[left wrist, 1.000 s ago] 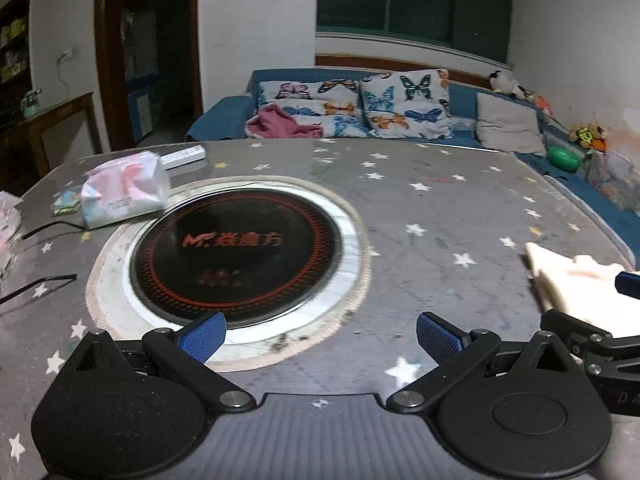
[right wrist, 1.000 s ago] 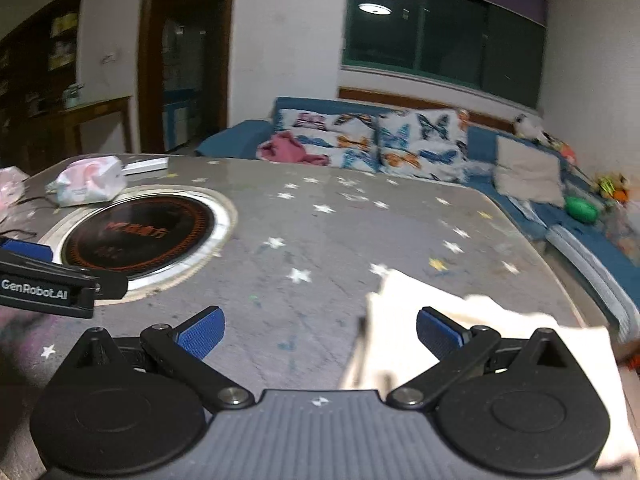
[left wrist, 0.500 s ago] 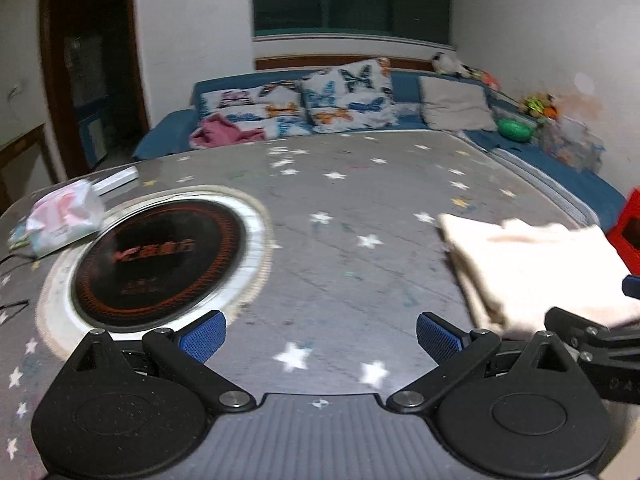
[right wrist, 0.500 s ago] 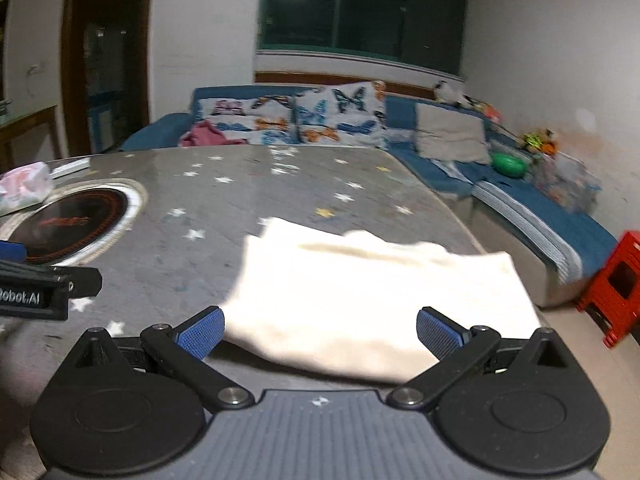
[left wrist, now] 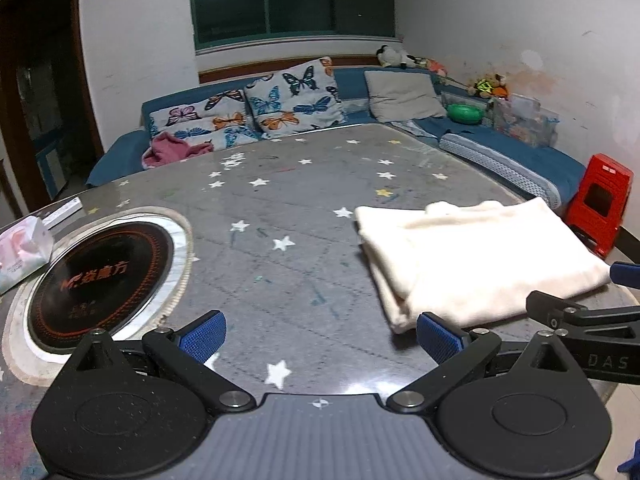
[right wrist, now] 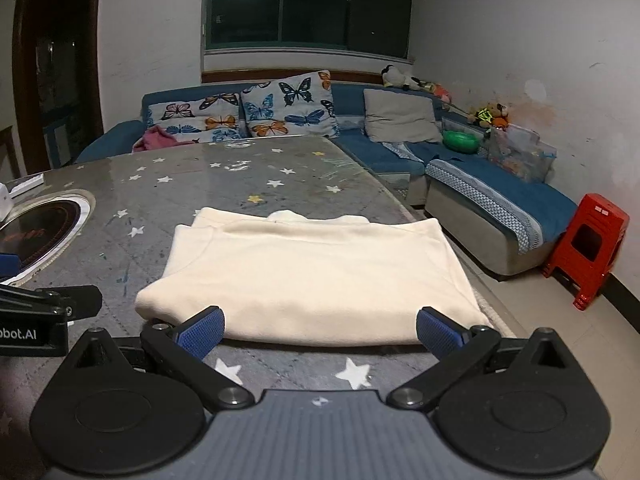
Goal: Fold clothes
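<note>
Holding left hand-held gripper (left wrist: 318, 334) with fingers apart, gripping nothing, hovering over tabletop (left wrist: 288, 216). Right hand-held gripper (right wrist: 320, 330) also spread wide, empty, facing garment (right wrist: 308, 272). Seeing cream garment lying folded on tabletop near right edge, burner (left wrist: 102, 276) well apart at left.

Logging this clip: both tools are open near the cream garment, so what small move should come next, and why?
Probably ease the right tool forward onto the garment near edge. The garment lies partly folded on the table; both tools are open and empty, the left tool off its corner.
</note>
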### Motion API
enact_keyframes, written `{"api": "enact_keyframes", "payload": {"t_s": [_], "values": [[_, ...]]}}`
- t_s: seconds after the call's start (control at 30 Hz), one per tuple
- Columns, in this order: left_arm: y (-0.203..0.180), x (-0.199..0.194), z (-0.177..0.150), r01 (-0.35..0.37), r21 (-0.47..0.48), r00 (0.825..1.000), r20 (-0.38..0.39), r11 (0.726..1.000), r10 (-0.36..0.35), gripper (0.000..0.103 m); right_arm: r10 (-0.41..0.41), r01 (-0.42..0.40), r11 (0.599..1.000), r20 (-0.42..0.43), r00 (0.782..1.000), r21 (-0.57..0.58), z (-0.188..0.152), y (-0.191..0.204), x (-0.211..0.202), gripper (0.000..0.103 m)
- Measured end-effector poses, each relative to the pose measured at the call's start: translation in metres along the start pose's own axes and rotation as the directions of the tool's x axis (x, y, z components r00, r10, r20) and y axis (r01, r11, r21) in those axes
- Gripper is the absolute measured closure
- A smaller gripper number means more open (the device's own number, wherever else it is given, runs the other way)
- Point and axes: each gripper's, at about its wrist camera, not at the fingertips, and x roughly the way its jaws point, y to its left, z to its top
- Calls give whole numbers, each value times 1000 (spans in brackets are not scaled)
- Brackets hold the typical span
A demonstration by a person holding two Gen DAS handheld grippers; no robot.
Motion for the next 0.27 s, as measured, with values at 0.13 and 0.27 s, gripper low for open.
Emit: {"api": "enact_keyframes", "payload": {"t_s": [0.13, 0.27], "values": [[-5, -2, -2, 21, 7, 1000, 0, 1000, -21, 0, -4, 4, 1000, 1, 1000, 7, -4, -4, -5, 0], [-10, -4, -3, 28, 15, 1000, -1, 999, -28, 0, -12, 11, 1000, 3, 1000, 17, -7, -7, -9, 0]]}}
